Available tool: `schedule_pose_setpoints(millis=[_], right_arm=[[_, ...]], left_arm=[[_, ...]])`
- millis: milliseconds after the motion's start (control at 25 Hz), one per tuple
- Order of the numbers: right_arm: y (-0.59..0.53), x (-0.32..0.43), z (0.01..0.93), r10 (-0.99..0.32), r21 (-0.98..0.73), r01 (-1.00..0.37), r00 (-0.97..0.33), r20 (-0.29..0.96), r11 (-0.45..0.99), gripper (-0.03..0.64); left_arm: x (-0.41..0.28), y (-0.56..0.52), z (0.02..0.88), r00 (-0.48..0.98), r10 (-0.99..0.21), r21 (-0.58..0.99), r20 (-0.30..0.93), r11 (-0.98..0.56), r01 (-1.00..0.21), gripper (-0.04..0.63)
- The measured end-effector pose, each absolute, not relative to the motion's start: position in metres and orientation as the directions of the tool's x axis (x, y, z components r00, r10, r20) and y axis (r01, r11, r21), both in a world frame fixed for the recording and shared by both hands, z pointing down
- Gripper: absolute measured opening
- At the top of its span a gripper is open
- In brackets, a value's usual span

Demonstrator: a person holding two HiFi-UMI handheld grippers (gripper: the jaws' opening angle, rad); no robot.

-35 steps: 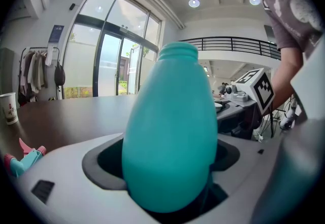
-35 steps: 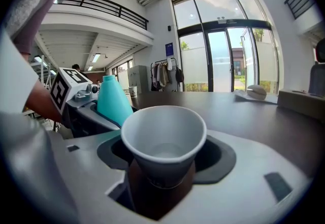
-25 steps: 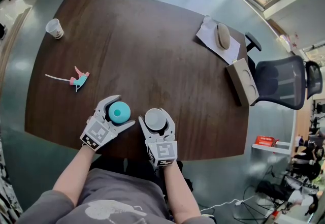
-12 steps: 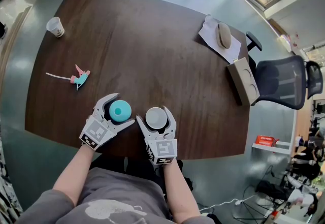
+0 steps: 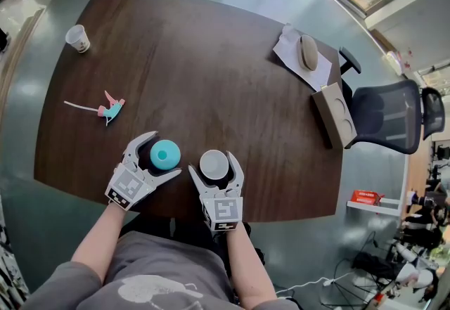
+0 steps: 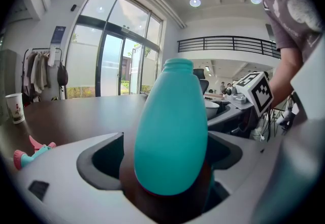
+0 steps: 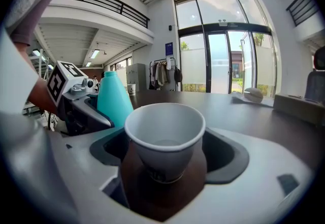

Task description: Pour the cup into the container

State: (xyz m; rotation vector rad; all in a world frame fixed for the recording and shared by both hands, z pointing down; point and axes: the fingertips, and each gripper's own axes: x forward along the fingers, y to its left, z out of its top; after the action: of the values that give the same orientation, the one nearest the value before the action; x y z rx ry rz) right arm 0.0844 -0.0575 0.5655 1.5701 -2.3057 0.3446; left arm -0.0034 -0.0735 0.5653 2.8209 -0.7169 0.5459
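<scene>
we take the teal bottle as reference. it stands upright on the dark wooden table, by the edge nearest the person, mouth up. left gripper sits around it: jaws released, have just been opening, bottle between them with gaps on both sides, pads not pressing. white paper cup stands upright just right of the bottle, not touching it. right gripper brackets the cup the same way: jaws released, have just been opening, cup between them with clearance on each side. both things rest on the table, nothing lifted.

the rest, from the bottle: pink-and-teal tool near, to the far left. second paper cup well apart, further out the same way, at the table corner. computer mouse on a sheet of paper well apart, far right. cardboard box at the right table edge, office chair just beyond it.
</scene>
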Motion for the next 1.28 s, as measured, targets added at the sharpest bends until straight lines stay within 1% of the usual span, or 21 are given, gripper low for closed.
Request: schedule_pose_setpoints(millis=[280, 360, 520, 680, 880, 1080, 1280], right_arm=[[-0.044, 0.099, 0.569, -0.847, -0.033, -0.942, -0.314, 0.429, 0.333, 0.419], [-0.038, 0.100, 0.569, -0.841, -0.030, -0.941, -0.316, 0.440, 0.338, 0.419], [-0.028, 0.102, 0.567, -0.837, -0.035, -0.941, -0.317, 0.445, 0.338, 0.419], [-0.018, 0.110, 0.557, -0.847, -0.055, -0.946, -0.310, 0.432, 0.319, 0.418], [-0.007, 0.114, 0.525, -0.869, -0.056, -0.945, -0.320, 0.378, 0.323, 0.417], [-0.005, 0.110, 0.487, -0.886, -0.079, -0.933, -0.359, 0.293, 0.351, 0.417], [-0.010, 0.103, 0.449, -0.903, -0.042, -0.925, -0.377, 0.207, 0.377, 0.417]], left_arm=[[-0.019, -0.060, 0.568, 0.797, -0.448, 0.106, 0.405, -0.843, -0.527, 0.471], [-0.024, -0.056, 0.566, 0.795, -0.454, 0.134, 0.402, -0.830, -0.541, 0.471], [-0.035, -0.050, 0.565, 0.797, -0.472, 0.212, 0.378, -0.794, -0.570, 0.471], [-0.039, -0.045, 0.543, 0.804, -0.492, 0.204, 0.335, -0.795, -0.571, 0.471], [-0.048, -0.041, 0.500, 0.792, -0.547, 0.169, 0.271, -0.783, -0.599, 0.469], [-0.055, -0.040, 0.461, 0.786, -0.584, 0.195, 0.203, -0.763, -0.617, 0.469], [-0.061, -0.044, 0.428, 0.764, -0.624, 0.159, 0.163, -0.748, -0.645, 0.460]])
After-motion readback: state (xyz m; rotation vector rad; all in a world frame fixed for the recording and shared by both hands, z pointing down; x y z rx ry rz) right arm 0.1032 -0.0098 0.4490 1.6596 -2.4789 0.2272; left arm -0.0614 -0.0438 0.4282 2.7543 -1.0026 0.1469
